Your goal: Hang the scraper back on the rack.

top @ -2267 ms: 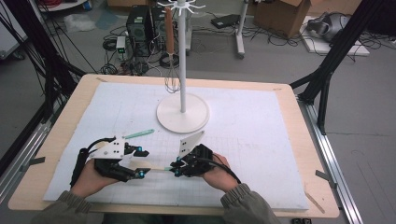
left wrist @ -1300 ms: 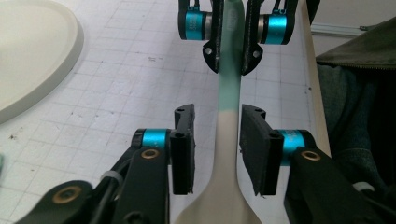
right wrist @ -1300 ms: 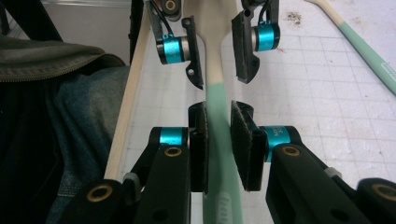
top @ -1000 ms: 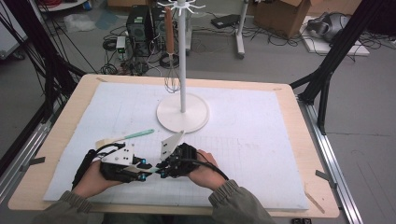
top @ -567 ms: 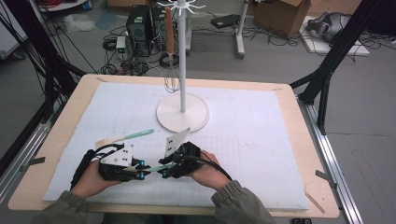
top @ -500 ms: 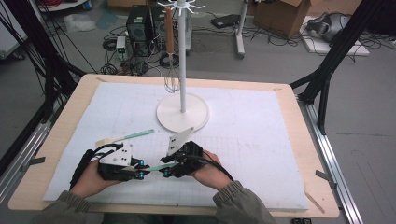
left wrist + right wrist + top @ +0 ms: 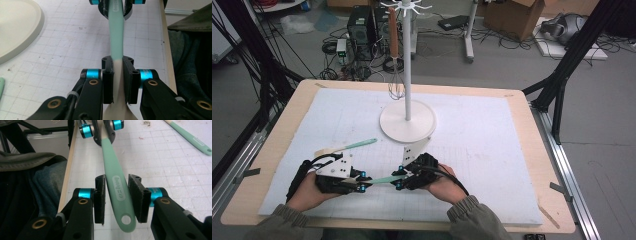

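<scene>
Two grippers share one mint spatula (image 7: 383, 179) above the worktop (image 7: 492, 150): our left gripper (image 7: 117, 75) clenches its pale blade end; our right gripper (image 7: 117, 195), fingers just closing, brackets the handle.

Two mint-handled spatulas (image 7: 384, 179) (image 7: 347, 146), one white stand (image 7: 407, 120), one whisk (image 7: 395, 85) hanging from it, two tongs (image 7: 362, 181) (image 7: 399, 178).

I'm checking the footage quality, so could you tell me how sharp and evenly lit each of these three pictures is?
High view: soft, even light, slightly blurry, faint shadows under the white round-based stand. Left gripper view: mint-green silicone spatula handle crisp, no glare. Right gripper view: sharp near the claw, with the dark sleeve underexposed at the left.
</scene>
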A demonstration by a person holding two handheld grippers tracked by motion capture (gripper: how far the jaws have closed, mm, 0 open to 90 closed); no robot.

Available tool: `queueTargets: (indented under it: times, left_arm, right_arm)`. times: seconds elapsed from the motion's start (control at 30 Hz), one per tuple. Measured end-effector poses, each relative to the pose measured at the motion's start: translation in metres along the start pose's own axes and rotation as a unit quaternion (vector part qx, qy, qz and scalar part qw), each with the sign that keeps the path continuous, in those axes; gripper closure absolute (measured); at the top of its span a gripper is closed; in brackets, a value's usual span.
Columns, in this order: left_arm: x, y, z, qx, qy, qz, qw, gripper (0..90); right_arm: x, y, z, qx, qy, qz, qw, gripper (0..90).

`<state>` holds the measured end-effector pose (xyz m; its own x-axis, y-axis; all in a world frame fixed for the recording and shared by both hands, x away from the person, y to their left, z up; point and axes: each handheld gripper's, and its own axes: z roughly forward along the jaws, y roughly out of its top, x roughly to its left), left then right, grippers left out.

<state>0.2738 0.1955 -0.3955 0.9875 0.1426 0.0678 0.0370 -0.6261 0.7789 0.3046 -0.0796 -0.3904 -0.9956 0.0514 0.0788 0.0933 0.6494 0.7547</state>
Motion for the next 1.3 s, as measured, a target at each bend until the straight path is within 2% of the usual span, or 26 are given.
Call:
queueTargets:
  times: [0.23,0.37,0.47,0.6,0.8,0.9,0.97,1.07,1.2,1.3]
  left_arm:
    - [0.000,0.000,0.000,0.006,0.015,-0.001,0.9999,77.5]
    - [-0.001,0.001,0.003,0.021,0.023,0.003,0.9995,78.0]
    - [-0.002,0.001,0.005,0.033,0.034,0.002,0.9989,81.3]
    - [-0.002,0.001,0.004,0.028,0.030,0.005,0.9992,82.8]
    - [-0.001,0.002,0.003,0.023,0.026,0.000,0.9994,83.9]
    - [-0.001,0.002,0.001,0.017,0.024,-0.002,0.9996,83.8]
    - [-0.001,0.004,0.000,0.012,0.019,-0.002,0.9997,83.5]
    - [-0.001,0.005,-0.001,0.003,0.013,-0.006,0.9999,83.0]
    - [0.000,0.006,-0.001,-0.009,0.014,-0.018,0.9997,79.2]
    - [0.000,0.007,-0.003,-0.015,0.016,-0.019,0.9996,76.4]
  right_arm:
    - [0.001,0.002,-0.005,-0.020,0.006,-0.007,0.9998,72.1]
    - [0.001,0.002,-0.007,-0.032,0.010,-0.006,0.9994,74.3]
    - [0.002,0.003,-0.009,-0.051,0.014,-0.004,0.9986,75.4]
    - [0.002,0.003,-0.010,-0.045,0.007,-0.004,0.9989,74.8]
    - [0.002,0.004,-0.012,-0.068,0.002,0.005,0.9977,73.1]
    - [0.001,0.005,-0.013,-0.076,0.002,0.009,0.9971,78.7]
    - [0.000,0.004,-0.015,-0.085,0.017,0.014,0.9962,80.8]
    - [0.000,0.005,-0.018,-0.091,0.028,0.014,0.9953,81.9]
    - [0.000,0.009,-0.022,-0.096,0.028,0.011,0.9950,82.2]
    - [0.002,0.015,-0.025,-0.091,0.027,0.004,0.9955,82.3]
